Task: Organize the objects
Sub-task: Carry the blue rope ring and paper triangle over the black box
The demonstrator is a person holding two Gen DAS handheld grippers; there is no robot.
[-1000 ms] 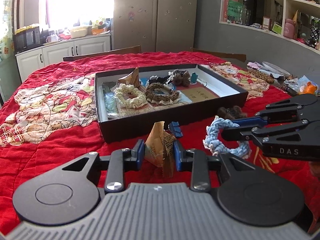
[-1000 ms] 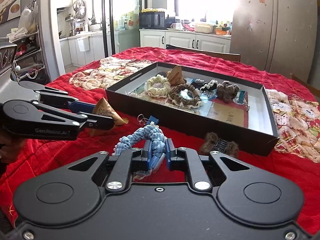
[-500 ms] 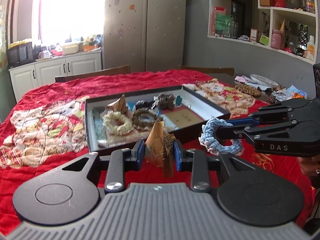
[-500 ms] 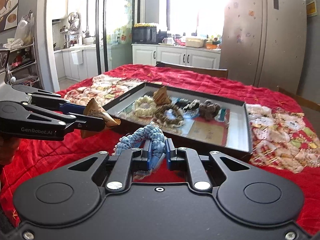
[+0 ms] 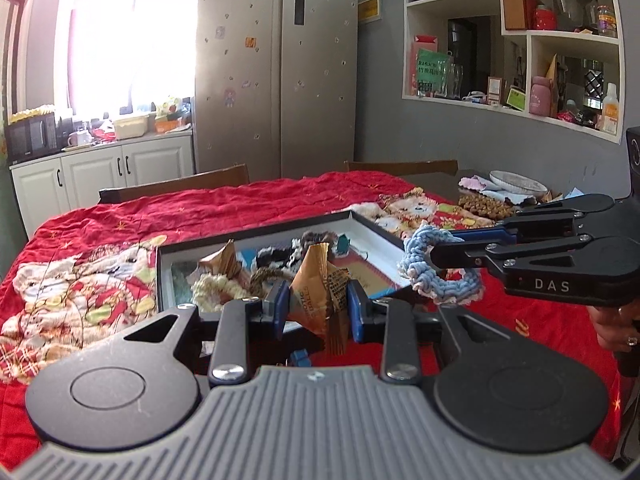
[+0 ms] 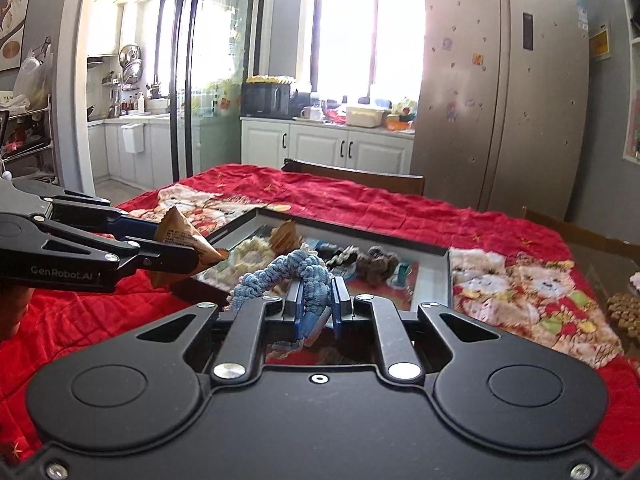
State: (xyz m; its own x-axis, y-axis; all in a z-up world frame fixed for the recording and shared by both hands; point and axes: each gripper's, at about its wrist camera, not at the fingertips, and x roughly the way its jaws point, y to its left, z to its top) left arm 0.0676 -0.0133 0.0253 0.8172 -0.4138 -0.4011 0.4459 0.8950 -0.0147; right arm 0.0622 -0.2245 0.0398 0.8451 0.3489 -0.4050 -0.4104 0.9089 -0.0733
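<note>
My left gripper point(image 5: 318, 306) is shut on a brown triangular snack packet point(image 5: 316, 284), held in the air near the tray's front edge; it also shows in the right wrist view point(image 6: 182, 240). My right gripper point(image 6: 316, 306) is shut on a blue knitted scrunchie point(image 6: 296, 276), also lifted; the scrunchie shows in the left wrist view point(image 5: 436, 276). Behind both lies a shallow black tray point(image 5: 376, 224) with white inner walls, holding several scrunchies and another brown packet point(image 5: 224, 264).
A red patterned cloth point(image 5: 240, 208) covers the table. Wooden chair backs point(image 5: 176, 186) stand at the far side. A plate point(image 5: 516, 184) and small clutter lie at the table's far right. A fridge point(image 5: 276, 72) and white cabinets stand behind.
Both grippers have risen with their objects, so the table and tray sit lower in view. The brown hair clip on the cloth is out of sight.
</note>
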